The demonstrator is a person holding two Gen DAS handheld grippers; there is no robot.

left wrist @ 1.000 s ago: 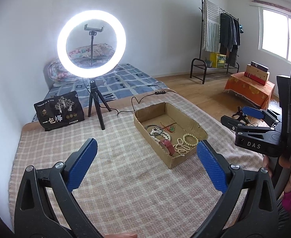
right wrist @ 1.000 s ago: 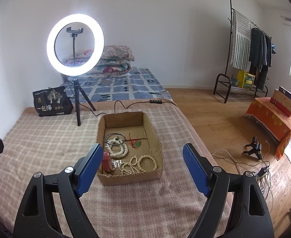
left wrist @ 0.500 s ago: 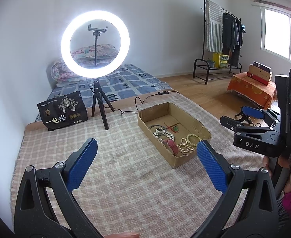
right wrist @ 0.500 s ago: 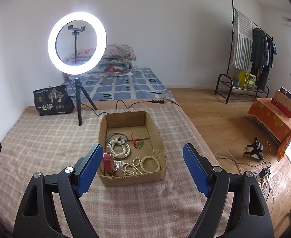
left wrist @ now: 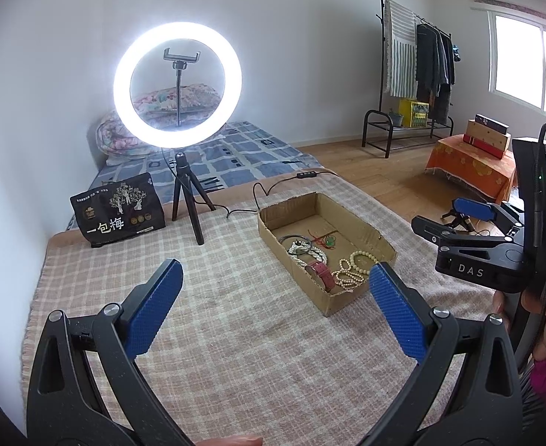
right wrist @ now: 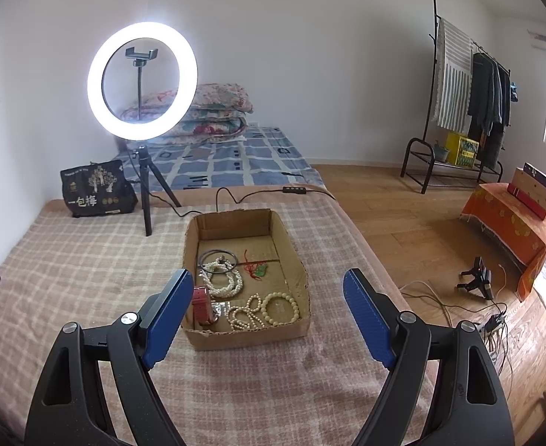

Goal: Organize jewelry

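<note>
A shallow cardboard box [right wrist: 299, 260] lies on the checked blanket [right wrist: 68, 271] and also shows in the left wrist view [left wrist: 381, 239]. It holds a red watch [right wrist: 203, 304], a pearl necklace [right wrist: 222, 282], cream bead bracelets [right wrist: 263, 310], a dark bangle [right wrist: 217, 254] and a green pendant on red cord [right wrist: 260, 269]. My right gripper [right wrist: 269, 312] is open and empty, hovering just short of the box's near end; it also shows from the side in the left wrist view [left wrist: 470, 219]. My left gripper [left wrist: 273, 297] is open and empty, above the blanket left of the box.
A lit ring light on a tripod [right wrist: 143, 81] stands behind the box, its cable [right wrist: 235, 197] running along the blanket's far edge. A black bag [right wrist: 96, 189] sits at the back left. The blanket's right edge drops to a wooden floor [right wrist: 403, 223] with cables.
Both grippers have drawn slightly closer to the box and tilted a little, so the box sits lower and larger in view. Both stay open and empty.
</note>
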